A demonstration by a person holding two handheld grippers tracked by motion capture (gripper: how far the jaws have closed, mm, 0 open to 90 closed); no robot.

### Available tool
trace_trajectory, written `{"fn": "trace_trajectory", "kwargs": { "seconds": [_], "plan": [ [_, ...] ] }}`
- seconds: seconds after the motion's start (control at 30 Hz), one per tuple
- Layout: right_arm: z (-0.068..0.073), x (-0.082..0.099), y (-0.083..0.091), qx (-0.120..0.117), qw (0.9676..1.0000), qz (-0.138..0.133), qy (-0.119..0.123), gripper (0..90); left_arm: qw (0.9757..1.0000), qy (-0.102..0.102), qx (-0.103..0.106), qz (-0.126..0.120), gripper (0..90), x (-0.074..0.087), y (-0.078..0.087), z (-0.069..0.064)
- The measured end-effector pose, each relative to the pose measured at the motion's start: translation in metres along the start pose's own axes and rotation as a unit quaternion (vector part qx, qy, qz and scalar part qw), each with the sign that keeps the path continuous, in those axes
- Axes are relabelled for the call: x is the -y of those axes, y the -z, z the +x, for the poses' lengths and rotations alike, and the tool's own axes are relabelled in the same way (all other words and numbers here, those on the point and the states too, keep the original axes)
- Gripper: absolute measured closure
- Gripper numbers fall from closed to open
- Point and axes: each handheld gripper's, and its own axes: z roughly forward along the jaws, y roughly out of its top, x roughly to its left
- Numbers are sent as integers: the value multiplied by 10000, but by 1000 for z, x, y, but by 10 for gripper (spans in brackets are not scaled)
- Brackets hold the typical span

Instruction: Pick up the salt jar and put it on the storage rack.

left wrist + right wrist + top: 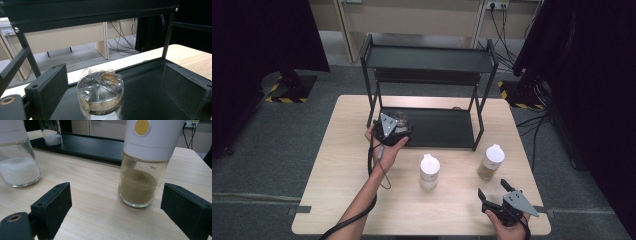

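From the high view, my left gripper sat at the front left corner of the rack's bottom shelf, over the plastic-wrapped jar standing there. My right gripper waited near the table's front right edge, and the brown-powder jar stood just beyond it; the white-powder jar stood further toward my left, between my two hands.

In the left gripper view, my jaws stood apart, pads clear of the wrapped jar, which rose upright between them, closer to one pad. The shelf's upper tier hung low overhead, so I judged backing straight out toward me was the free way.

In the right gripper view, my jaws were spread wide and empty. The brown-powder jar stood upright just ahead, toward one pad, with bare tabletop all around it. My right hand was plainly the nearer one for it.
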Motion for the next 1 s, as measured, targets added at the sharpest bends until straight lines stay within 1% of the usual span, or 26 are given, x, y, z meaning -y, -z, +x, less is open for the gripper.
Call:
{"fn": "trace_trajectory", "kwargs": {
  "seconds": [0.1, 0.33, 0.43, 0.7, 0.77, 0.87, 1.0],
  "plan": [
    [0, 0, 0, 4, 10000, -3, 1, 100, 10000, -7, -6, -46, 64, -1, 4, -1],
    [0, 0, 0, 10, 10000, -5, -3, 100, 10000, -32, 13, -30, 62, -1, 12, -1],
    [0, 0, 0, 10, 10000, -5, -4, 100, 10000, 2, 10, -27, 61, -1, 15, -1],
    [0, 0, 0, 6, 10000, -8, -14, 100, 10000, -40, 68, -42, 60, 3, 27, -4],
    [0, 0, 0, 5, 10000, -8, -15, 100, 10000, -3, 59, -54, 60, 5, 30, -4],
    [0, 0, 0, 7, 10000, -13, -8, 100, 10000, -24, 66, -67, 60, 5, 34, -4],
    [0, 0, 0, 9, 10000, -7, -12, 100, 9999, 28, 64, -103, 61, 5, 38, -4]
  ]
}}
